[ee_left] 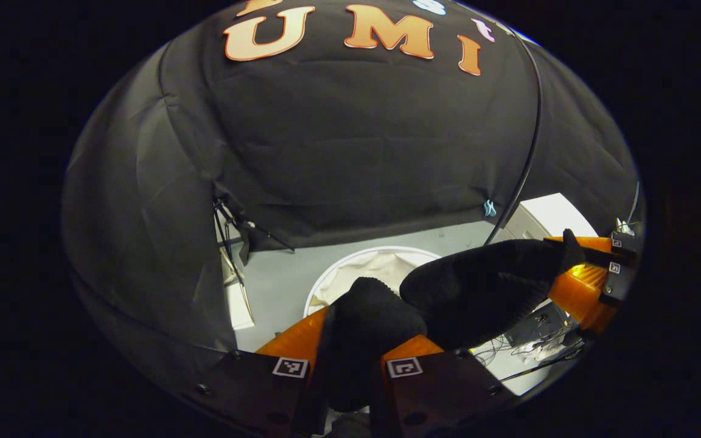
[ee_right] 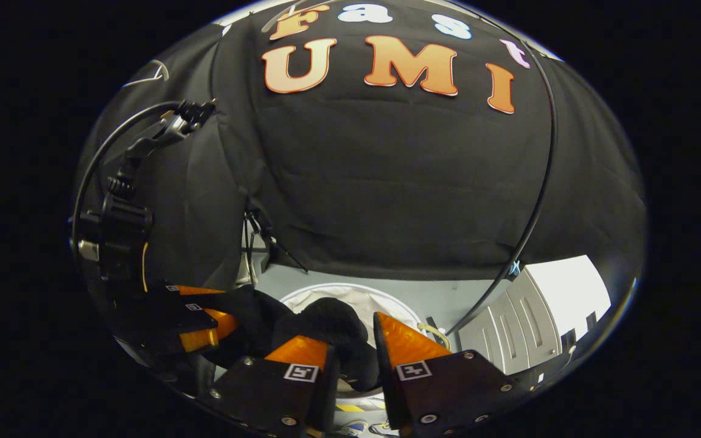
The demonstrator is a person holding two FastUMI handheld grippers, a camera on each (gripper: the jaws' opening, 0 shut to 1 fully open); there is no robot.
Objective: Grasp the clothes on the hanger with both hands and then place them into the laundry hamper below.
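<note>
Item: black garment [ee_left: 472, 292], off the hanger, slung between both claws directly above the white-lined laundry hamper [ee_left: 350, 267] on the grey floor.
Left claw [ee_left: 353, 356]: clamped on one bunched end.
Right claw [ee_right: 353, 356]: clamped on the other end.
Outstanding, by judgement: lowering and release into hamper.

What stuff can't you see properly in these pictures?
- Hamper: left gripper view, the black clothes cover most of its opening.
- What's inside the hamper: right gripper view, hidden behind the clothes and the right gripper.
- What kind of garment: too dark and bunched, both views.
- Left gripper: its fingertips are buried in fabric.
</note>
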